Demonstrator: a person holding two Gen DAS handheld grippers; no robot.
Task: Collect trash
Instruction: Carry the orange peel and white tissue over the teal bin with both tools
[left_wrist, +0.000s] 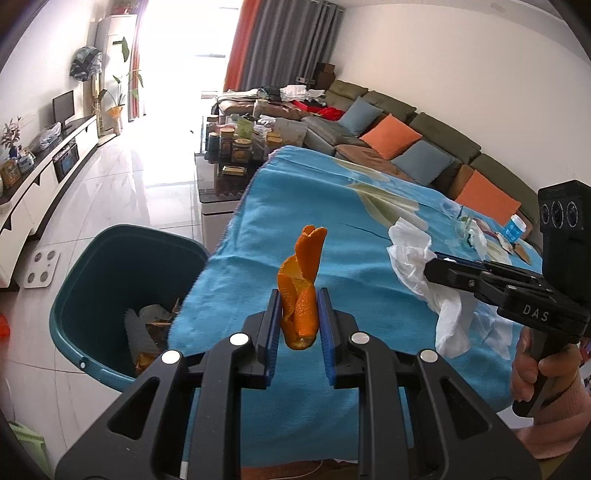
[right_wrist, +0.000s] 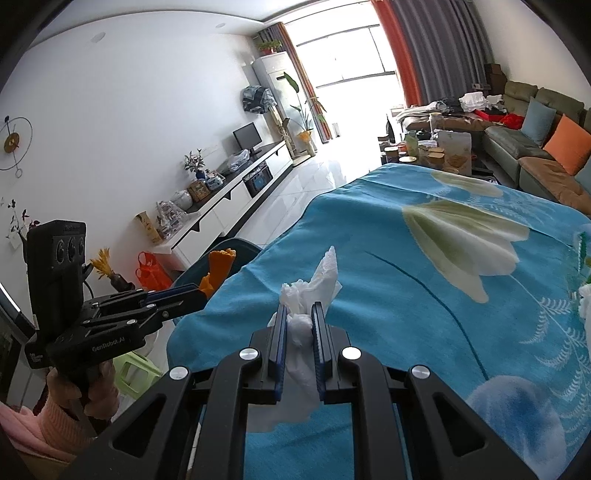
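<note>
Left gripper (left_wrist: 300, 321) was closed on an orange peel (left_wrist: 301, 291), the peel's long axis standing upright between the pads, above the bench's left edge. The teal bin (left_wrist: 92, 295) lay on the floor just left of and below that edge, nearer this gripper. Right gripper (right_wrist: 299, 325) was clamped on a crumpled white tissue (right_wrist: 314, 284) over the blue cloth (right_wrist: 406, 295), farther from the bin.
</note>
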